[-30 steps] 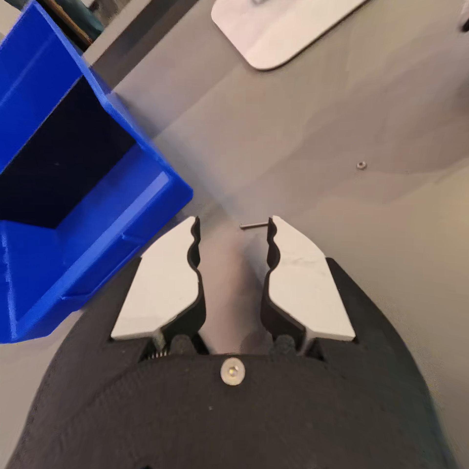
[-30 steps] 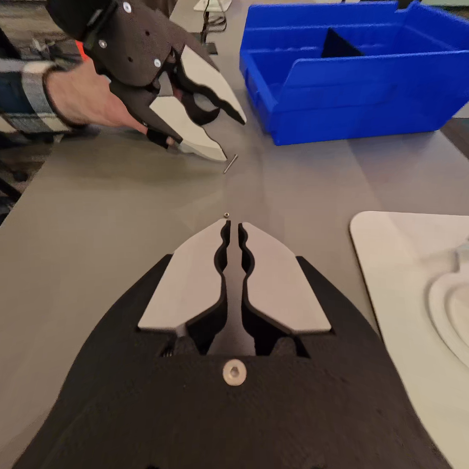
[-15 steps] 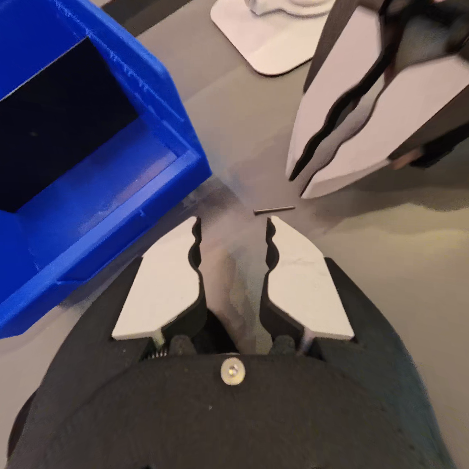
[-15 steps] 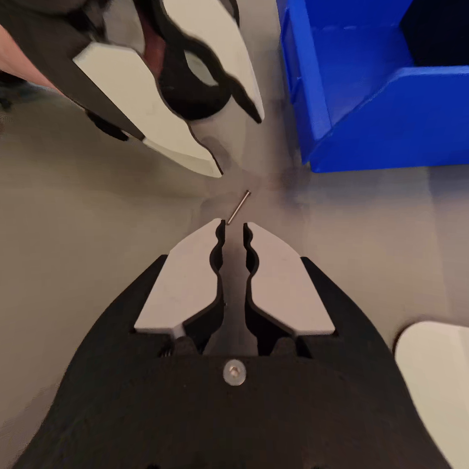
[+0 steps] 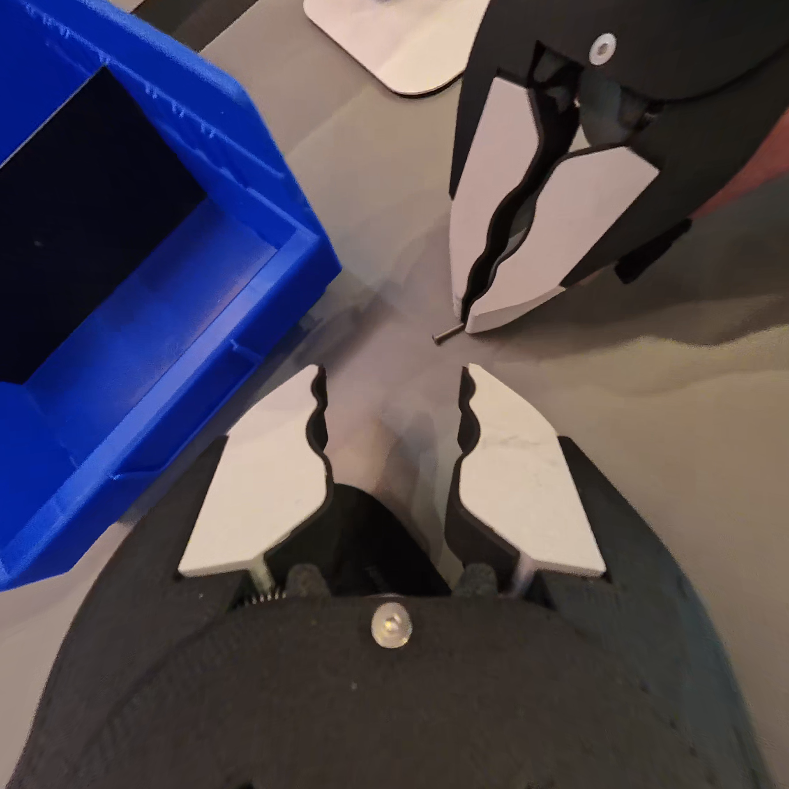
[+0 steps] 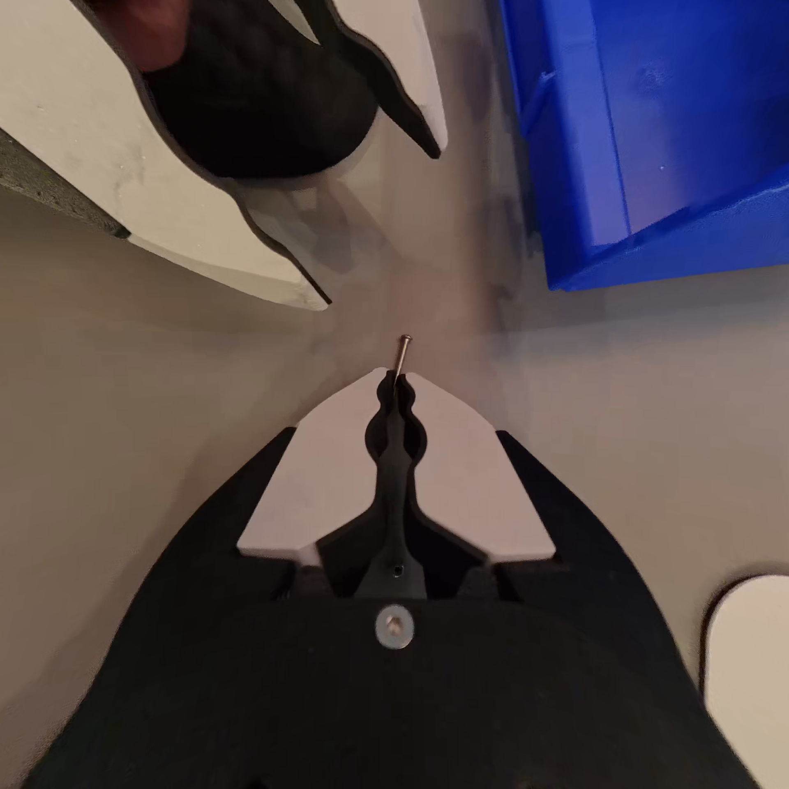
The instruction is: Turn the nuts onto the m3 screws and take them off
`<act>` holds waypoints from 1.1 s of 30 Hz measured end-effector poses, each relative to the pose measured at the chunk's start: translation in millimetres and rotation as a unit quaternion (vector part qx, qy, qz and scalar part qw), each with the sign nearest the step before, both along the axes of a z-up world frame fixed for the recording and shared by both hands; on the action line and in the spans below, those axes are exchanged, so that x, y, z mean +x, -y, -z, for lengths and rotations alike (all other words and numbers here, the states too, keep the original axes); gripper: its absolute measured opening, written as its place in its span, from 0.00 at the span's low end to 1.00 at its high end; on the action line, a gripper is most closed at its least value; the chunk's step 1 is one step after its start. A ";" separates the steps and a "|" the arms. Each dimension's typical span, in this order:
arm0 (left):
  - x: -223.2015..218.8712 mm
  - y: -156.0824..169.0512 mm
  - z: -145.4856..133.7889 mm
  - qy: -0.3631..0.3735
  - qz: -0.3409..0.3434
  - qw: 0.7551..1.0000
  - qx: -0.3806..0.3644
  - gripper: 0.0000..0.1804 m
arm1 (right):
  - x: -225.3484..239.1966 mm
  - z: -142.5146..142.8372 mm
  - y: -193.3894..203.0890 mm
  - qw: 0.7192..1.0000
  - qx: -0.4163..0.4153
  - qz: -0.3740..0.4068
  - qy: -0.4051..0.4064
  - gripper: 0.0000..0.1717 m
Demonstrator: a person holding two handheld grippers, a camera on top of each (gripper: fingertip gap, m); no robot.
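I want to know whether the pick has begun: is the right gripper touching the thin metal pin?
Touching. In the right wrist view the right gripper has its fingertips closed on one end of the pin, whose headed end sticks out forward.

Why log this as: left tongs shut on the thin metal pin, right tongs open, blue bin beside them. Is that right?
Sides are swapped. The right tongs are shut on the thin metal pin, its head end sticking out, as the right wrist view shows. The left tongs are open with nothing between them. The blue bin does sit beside them.

Pin (image 6: 402,354) back end hidden between right gripper (image 6: 397,375) tips. Blue bin (image 5: 179,273) cut by frame edge, interior too dark. White board (image 5: 384,47) cropped at top edge.
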State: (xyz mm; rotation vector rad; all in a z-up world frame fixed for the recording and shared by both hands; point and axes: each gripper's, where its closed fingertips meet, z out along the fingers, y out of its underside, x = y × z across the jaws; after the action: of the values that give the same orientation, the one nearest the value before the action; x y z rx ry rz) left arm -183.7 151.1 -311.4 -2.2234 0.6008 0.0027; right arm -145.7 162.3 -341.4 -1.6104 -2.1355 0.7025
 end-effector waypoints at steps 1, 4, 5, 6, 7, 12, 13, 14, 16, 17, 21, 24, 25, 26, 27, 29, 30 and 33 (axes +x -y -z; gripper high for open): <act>3.4 1.0 -0.1 -0.003 0.009 1.000 0.000 0.33 | 2.3 -0.1 1.0 1.000 -0.001 -0.007 0.001 0.01; 19.0 3.9 -0.4 -0.007 0.044 0.999 -0.004 0.32 | 12.3 -1.9 7.9 0.999 -0.012 -0.037 0.003 0.01; 26.2 4.6 -1.0 -0.004 0.057 0.998 -0.007 0.32 | 16.0 -4.6 11.3 0.999 -0.015 -0.052 -0.002 0.01; 36.2 5.8 -2.5 0.002 0.077 0.997 -0.008 0.31 | 20.8 -7.1 14.1 0.998 -0.013 -0.069 -0.003 0.01; 45.5 6.2 -3.7 0.003 0.094 0.996 -0.006 0.29 | 26.5 -8.9 15.6 0.997 -0.007 -0.083 0.000 0.01; 78.5 8.7 6.6 -0.051 0.158 0.986 -0.027 0.26 | 52.7 -27.5 16.3 0.992 0.001 -0.126 0.010 0.01; 82.7 6.7 7.7 -0.063 0.161 0.985 -0.025 0.25 | 57.7 -31.5 17.0 0.991 -0.006 -0.132 0.013 0.01; 86.5 4.8 8.4 -0.074 0.164 0.983 -0.021 0.24 | 62.7 -34.5 16.7 0.990 -0.012 -0.136 0.019 0.01; 93.2 0.6 5.9 -0.097 0.169 0.981 0.000 0.22 | 73.0 -37.0 13.4 0.989 -0.013 -0.140 0.038 0.01; 98.2 -0.1 4.5 -0.101 0.176 0.979 0.010 0.21 | 76.8 -38.4 11.3 0.989 -0.014 -0.139 0.045 0.01; 115.0 -10.9 -2.7 -0.149 0.178 0.970 0.071 0.17 | 86.5 -43.6 10.1 0.989 -0.031 -0.135 0.054 0.01; 121.9 -18.6 -6.5 -0.179 0.172 0.962 0.111 0.15 | 92.8 -43.7 6.7 0.989 -0.035 -0.124 0.066 0.01; 123.1 -21.4 -8.6 -0.191 0.169 0.959 0.124 0.13 | 94.3 -44.8 7.6 0.989 -0.044 -0.123 0.067 0.01; 125.1 -23.5 -9.9 -0.202 0.169 0.955 0.136 0.11 | 96.3 -45.2 7.9 0.989 -0.051 -0.120 0.070 0.01; 127.0 -24.1 -7.6 -0.209 0.173 0.953 0.135 0.10 | 98.1 -45.1 6.6 0.989 -0.054 -0.116 0.075 0.01; 130.0 -24.8 -1.2 -0.223 0.178 0.949 0.131 0.07 | 101.4 -45.3 4.9 0.988 -0.064 -0.110 0.081 0.01; 131.3 -25.7 -1.2 -0.228 0.178 0.947 0.140 0.04 | 102.8 -45.8 5.2 0.988 -0.071 -0.110 0.084 0.01; 135.1 -26.8 0.4 -0.222 0.179 0.948 0.141 0.02 | 106.9 -44.6 4.5 0.986 -0.080 -0.108 0.095 0.01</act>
State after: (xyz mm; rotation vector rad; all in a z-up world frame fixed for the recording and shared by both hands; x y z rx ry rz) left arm -48.6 177.9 -311.8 -1.8132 1.1678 0.3874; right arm -38.8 157.7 -296.8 -1.5954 -2.4753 0.8353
